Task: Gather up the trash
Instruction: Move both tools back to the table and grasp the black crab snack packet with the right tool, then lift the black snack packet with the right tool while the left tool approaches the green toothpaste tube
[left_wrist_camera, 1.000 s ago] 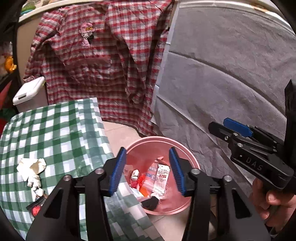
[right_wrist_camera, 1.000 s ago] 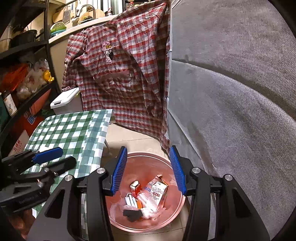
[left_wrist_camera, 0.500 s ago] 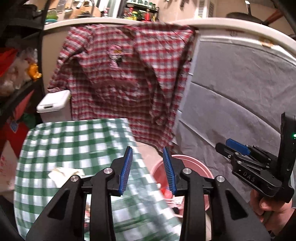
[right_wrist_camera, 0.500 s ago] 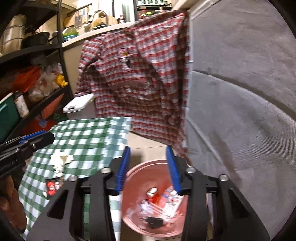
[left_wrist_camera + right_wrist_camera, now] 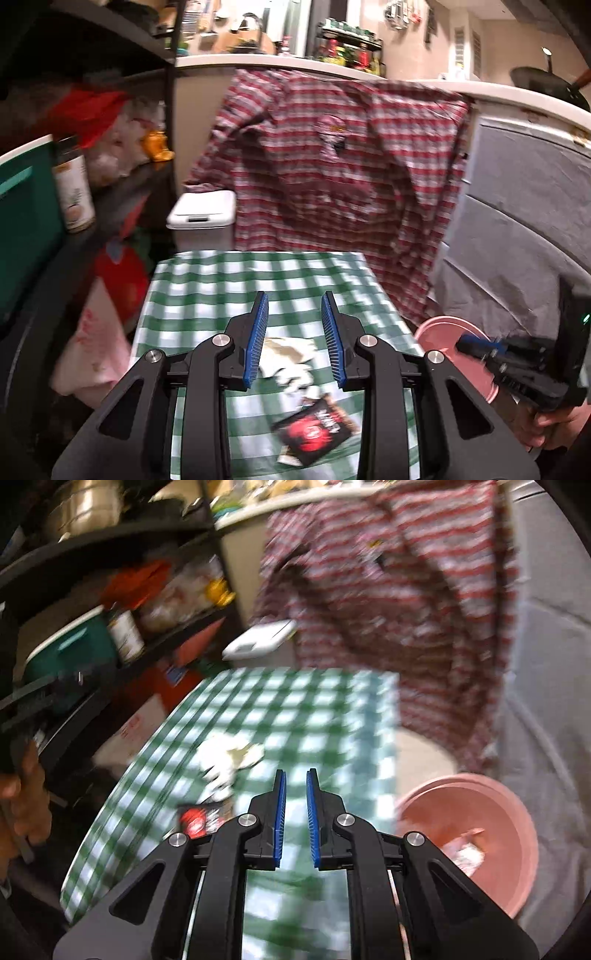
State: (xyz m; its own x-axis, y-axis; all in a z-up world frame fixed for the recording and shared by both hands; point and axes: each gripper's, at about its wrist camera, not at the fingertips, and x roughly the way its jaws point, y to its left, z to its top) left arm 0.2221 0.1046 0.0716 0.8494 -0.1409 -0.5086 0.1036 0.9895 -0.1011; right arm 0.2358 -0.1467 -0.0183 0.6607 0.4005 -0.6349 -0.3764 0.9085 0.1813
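A crumpled white tissue [image 5: 291, 360] [image 5: 229, 755] and a black-and-red wrapper [image 5: 316, 430] [image 5: 199, 818] lie on the green-checked table [image 5: 207, 291] [image 5: 314, 709]. My left gripper [image 5: 294, 295] hovers over the tissue, its jaws closing with nothing between them. My right gripper [image 5: 297, 771] is above the table's right part, jaws closing to a narrow gap, nothing held; it also shows in the left wrist view [image 5: 476, 345]. The pink bin [image 5: 443, 332] [image 5: 491, 812] stands on the floor right of the table, with discarded packets [image 5: 463, 851] inside.
A red plaid shirt [image 5: 332, 166] hangs over the counter behind the table. A white lidded bin [image 5: 203, 212] stands at the table's far end. Cluttered dark shelves [image 5: 110, 192] run along the left. Grey cloth [image 5: 517, 221] covers the right side.
Both views have swung left, from over the pink bin to over the table. Both pairs of jaws have narrowed, the right ones most. The tissue now sits under the left gripper.
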